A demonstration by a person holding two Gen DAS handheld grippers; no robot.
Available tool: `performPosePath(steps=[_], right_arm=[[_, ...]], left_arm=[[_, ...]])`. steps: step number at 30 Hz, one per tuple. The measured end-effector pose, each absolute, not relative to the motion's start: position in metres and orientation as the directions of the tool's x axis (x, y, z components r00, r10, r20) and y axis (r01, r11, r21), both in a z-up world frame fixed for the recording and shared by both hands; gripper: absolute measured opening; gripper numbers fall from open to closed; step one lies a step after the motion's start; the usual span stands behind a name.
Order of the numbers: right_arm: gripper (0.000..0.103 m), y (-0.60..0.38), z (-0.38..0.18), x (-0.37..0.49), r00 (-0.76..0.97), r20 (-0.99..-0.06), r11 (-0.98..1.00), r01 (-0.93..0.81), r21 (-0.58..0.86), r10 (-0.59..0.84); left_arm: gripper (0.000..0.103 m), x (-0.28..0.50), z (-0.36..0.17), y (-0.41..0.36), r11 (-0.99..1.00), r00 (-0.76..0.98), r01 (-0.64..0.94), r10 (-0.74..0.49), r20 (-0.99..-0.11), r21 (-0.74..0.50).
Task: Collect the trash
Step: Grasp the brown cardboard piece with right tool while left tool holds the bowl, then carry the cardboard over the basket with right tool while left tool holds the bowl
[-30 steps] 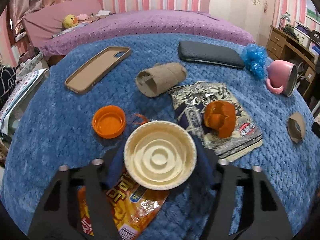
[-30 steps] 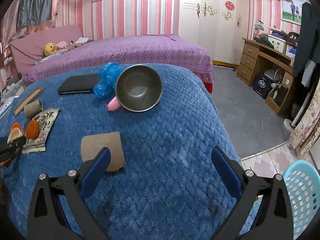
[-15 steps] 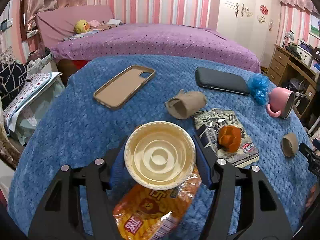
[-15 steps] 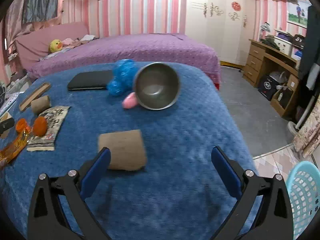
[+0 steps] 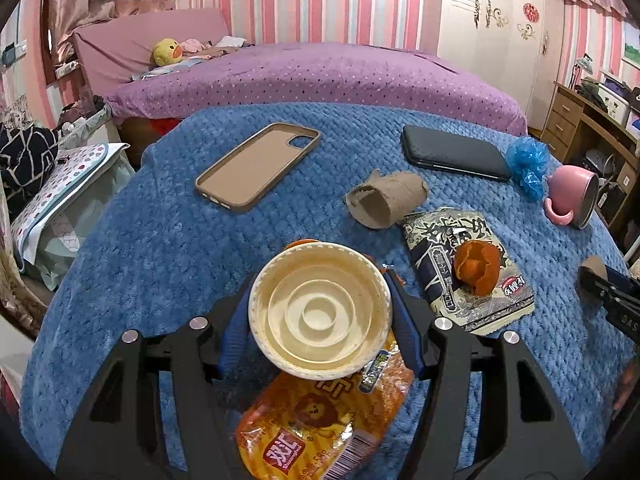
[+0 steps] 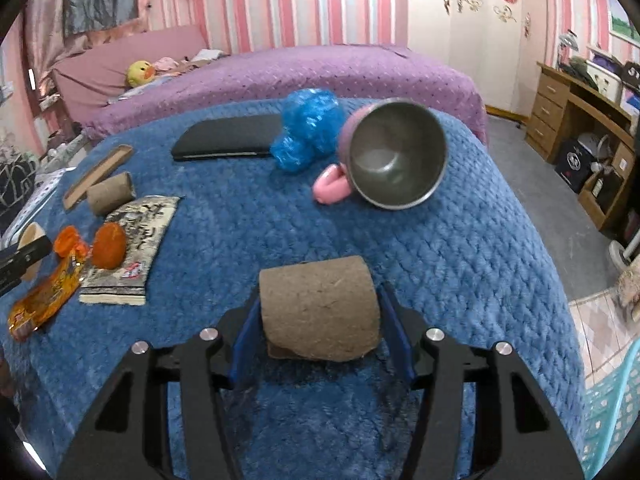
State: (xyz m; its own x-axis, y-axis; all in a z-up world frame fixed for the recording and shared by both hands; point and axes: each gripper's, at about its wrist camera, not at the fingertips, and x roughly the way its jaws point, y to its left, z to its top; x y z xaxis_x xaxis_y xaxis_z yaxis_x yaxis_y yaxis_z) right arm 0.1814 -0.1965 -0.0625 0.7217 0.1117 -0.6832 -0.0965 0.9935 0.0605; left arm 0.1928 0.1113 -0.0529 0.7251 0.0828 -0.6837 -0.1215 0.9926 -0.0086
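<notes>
Blue quilted blanket [image 5: 168, 248] covers the table in front of you, carrying a tan phone case [image 5: 258, 166] toward its far left corner, a pink steel-lined mug [image 6: 394, 158] on its side by the far right edge, and a black-and-white snack wrapper [image 5: 464, 268] mid-table. Your left gripper [image 5: 320, 316] clamps a cream round paper bowl [image 5: 320, 310] between its blue pads above an orange snack bag [image 5: 320, 424] at the near edge. Your right gripper [image 6: 320, 326] has just been closing, its fingers now against both ends of a brown cardboard tube [image 6: 320, 308] near the near edge.

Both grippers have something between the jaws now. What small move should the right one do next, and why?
Probably lift the cardboard tube off the blue blanket: the right gripper has just been closing its jaws around it, and the tube looks gripped but not yet raised.
</notes>
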Motion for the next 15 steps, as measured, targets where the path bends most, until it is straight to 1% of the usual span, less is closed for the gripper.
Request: performPosePath(steps=[7, 15], right_arm=[[0.055, -0.205, -0.045, 0.162, 0.773, -0.627, 0.995, -0.103, 0.017, 0.091], [0.055, -0.235, -0.036, 0.136, 0.796, -0.599, 0.996, -0.078, 0.035, 0.083]], left_arm=[[0.06, 0.184, -0.042, 0.103, 0.992, 0.747, -0.121, 0.079, -0.66, -0.018], [0.06, 0.167, -0.028, 0.071, 0.995, 0.78, -0.098, 0.071, -0.621, -0.01]])
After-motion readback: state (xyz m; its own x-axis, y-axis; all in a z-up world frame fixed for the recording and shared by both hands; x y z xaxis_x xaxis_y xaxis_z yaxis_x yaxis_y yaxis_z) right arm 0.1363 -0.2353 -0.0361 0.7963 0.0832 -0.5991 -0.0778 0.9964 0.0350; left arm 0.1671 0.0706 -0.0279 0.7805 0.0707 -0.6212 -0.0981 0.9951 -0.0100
